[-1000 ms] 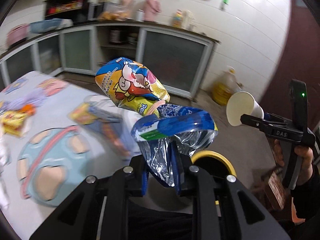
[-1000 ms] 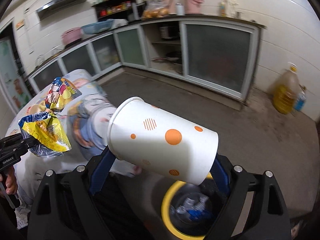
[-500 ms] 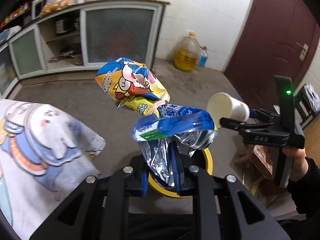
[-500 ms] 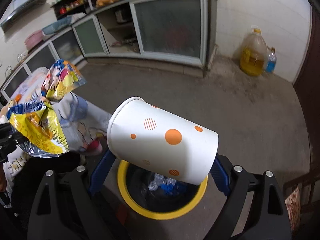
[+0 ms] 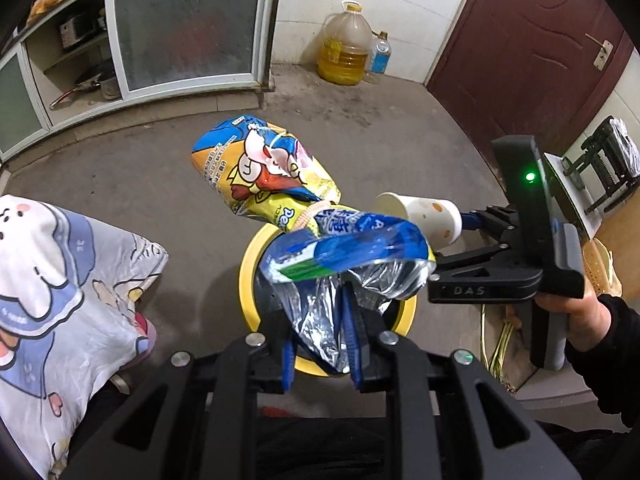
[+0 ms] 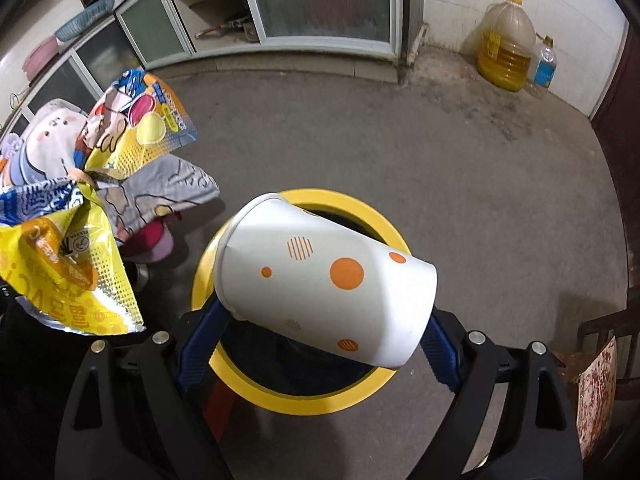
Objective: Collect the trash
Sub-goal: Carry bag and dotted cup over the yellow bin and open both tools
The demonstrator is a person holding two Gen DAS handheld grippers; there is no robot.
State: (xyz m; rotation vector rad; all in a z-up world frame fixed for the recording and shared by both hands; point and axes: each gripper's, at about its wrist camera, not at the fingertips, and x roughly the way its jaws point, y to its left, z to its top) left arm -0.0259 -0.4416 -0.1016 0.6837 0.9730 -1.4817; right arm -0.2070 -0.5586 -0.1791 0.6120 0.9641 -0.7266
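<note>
A: What does the left claw (image 5: 320,344) have?

B: It is clenched on a crumpled snack bag (image 5: 344,256), gripping the silver foil end between its blue fingers (image 5: 348,332). The bag rises just ahead of the tips, and its yellow and blue cartoon-printed part (image 5: 264,168) fans out up and to the left.

A: And directly beyond the tips?

B: A bin with a yellow rim (image 5: 250,276) sits on the floor below and just past the claw, mostly hidden behind the bag. To the left hangs a cartoon-printed cloth (image 5: 60,280) draped over a surface.

A: The right claw (image 6: 316,344)?

B: It is grasping a white paper cup with orange dots (image 6: 324,280), held on its side between the blue fingers (image 6: 438,356), mouth pointing left and away. In the left view the same cup (image 5: 424,216) shows to the right of the snack bag, held by the right claw (image 5: 472,232), with the person's hand (image 5: 572,312) on the handle.

A: What lies under the cup?

B: The yellow rim (image 6: 304,396) of the bin, straight below and ahead of the right claw, with a dark interior whose contents I cannot make out. The snack bag (image 6: 76,264) is off to the left.

A: Farther out?

B: Bare grey floor, then a large jug of yellow oil (image 6: 506,44) with a small bottle (image 6: 544,64) beside it against the tiled wall, far ahead to the right, and glass-fronted cabinets (image 6: 320,0) far ahead
</note>
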